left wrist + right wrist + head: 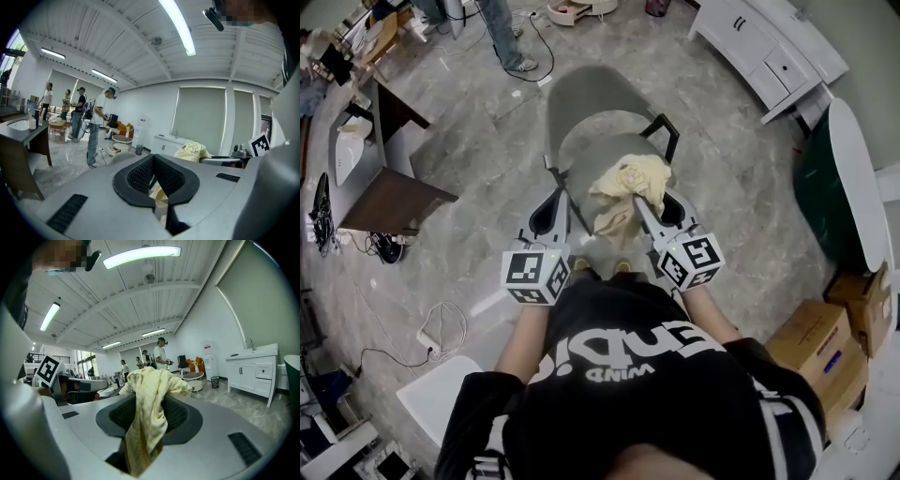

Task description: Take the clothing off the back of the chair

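At the chair [592,98] rim, right gripper [640,203] grips clothing [630,180]; open floor [473,141] beyond.

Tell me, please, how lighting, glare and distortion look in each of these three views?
Head view: even light, strong fisheye bending at the edges, the yellow garment sharp. Left gripper view: ceiling strip light blown out, corners vignetted black. Right gripper view: its strip light glares too, yet the garment's weave reads clearly between the jaws.
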`<state>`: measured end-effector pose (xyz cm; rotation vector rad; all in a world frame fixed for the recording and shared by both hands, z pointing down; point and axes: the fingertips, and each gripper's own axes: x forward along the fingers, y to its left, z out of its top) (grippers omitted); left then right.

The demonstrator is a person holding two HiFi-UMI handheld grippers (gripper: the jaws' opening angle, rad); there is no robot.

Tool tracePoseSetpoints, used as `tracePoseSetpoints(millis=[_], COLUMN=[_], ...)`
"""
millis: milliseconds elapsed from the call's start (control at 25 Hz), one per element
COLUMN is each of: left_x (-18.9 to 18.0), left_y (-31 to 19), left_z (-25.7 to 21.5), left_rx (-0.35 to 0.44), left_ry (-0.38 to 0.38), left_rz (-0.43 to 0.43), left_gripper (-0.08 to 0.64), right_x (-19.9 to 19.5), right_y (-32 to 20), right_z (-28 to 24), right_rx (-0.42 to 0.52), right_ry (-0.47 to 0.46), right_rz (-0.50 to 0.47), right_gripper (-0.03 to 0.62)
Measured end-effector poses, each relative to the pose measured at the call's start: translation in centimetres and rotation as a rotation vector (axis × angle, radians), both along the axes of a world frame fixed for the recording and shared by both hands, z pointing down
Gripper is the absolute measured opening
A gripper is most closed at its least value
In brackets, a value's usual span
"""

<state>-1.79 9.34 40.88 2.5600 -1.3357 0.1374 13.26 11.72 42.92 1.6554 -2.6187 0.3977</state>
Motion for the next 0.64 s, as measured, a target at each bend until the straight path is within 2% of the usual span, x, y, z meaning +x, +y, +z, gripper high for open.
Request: tracePoseSetpoints(millis=[640], left_x=[0.02], left_y=[-0.91], left_z=[0.09], left_rx=[-0.009], left_ry=[0.009], left_rz=[-0.005], left_gripper=[0.015], right_x=[-0.02], right_y=[-0.92], right_z=[0.28], right_rx=[-0.015], right_ry=[-0.001], right_rz=[-0.005], right_gripper=[0.155])
